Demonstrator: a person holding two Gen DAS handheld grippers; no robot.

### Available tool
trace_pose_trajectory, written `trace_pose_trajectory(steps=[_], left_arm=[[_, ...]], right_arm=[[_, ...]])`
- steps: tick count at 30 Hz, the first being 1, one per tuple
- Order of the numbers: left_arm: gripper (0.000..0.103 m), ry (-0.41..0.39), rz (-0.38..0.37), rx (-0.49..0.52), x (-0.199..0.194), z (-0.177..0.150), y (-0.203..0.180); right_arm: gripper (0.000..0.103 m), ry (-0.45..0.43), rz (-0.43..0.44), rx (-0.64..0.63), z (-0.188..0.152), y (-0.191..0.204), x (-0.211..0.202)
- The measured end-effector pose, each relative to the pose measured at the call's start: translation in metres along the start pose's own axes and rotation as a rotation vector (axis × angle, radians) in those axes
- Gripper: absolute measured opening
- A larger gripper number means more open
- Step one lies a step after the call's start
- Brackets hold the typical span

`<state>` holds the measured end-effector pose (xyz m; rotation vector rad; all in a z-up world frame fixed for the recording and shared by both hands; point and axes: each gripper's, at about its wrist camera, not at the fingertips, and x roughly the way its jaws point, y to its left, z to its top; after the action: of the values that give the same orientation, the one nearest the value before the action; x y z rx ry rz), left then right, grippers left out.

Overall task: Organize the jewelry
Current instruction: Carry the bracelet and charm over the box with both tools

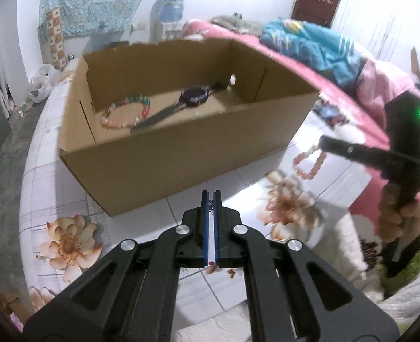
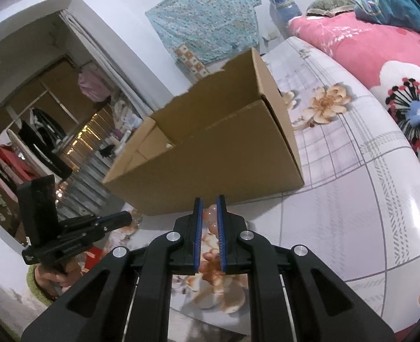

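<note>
My left gripper (image 1: pixel 210 192) hangs over the flowered bed sheet just in front of an open cardboard box (image 1: pixel 181 156), shut on a tiny dark thin piece (image 1: pixel 210 205) caught between its blue pads. Inside the box lie a colourful bead bracelet (image 1: pixel 127 111), a dark wristwatch (image 1: pixel 194 97) and a small shiny item (image 1: pixel 232 79) in the far corner. My right gripper (image 2: pixel 210 199) is shut on a pink bead bracelet (image 2: pixel 212 218) near the box's (image 2: pixel 210 171) front wall. In the left wrist view that bracelet (image 1: pixel 309 162) dangles as a loop from the right gripper (image 1: pixel 322 142).
The pink flowered blanket (image 2: pixel 381 57) and blue clothing (image 1: pixel 309 45) lie beyond and right of the box. The bed's edge drops to a grey floor (image 1: pixel 7 148) on the left. A hand (image 1: pixel 395 213) grips the right tool; the left gripper (image 2: pixel 128 217) shows at left.
</note>
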<state>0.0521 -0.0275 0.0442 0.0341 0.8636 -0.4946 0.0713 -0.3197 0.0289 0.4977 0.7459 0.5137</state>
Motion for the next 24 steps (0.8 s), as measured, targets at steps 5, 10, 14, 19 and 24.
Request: trace_pose_trajectory(steps=[5,10,14,19,24], left_arm=[[0.002,-0.101,-0.048,0.000,-0.040,0.023,-0.008],[0.002,-0.186,-0.060,0.018,-0.071,0.054,-0.004],[0.002,-0.182,-0.061,0.027,-0.071,0.085,0.006],[0.002,-0.054,-0.072,-0.006,-0.032,0.119,0.033],[0.002,0.112,-0.016,-0.004,0.021,0.134,0.050]], right_arm=[[0.010,-0.038,0.071,0.007,0.018,0.012,-0.016],[0.010,-0.091,0.121,-0.022,0.049,0.029,-0.035],[0.010,-0.119,0.136,-0.074,0.083,0.044,-0.044],[0.010,-0.103,0.158,-0.135,0.122,0.056,-0.034],[0.010,0.057,0.224,-0.097,0.151,0.049,0.020]])
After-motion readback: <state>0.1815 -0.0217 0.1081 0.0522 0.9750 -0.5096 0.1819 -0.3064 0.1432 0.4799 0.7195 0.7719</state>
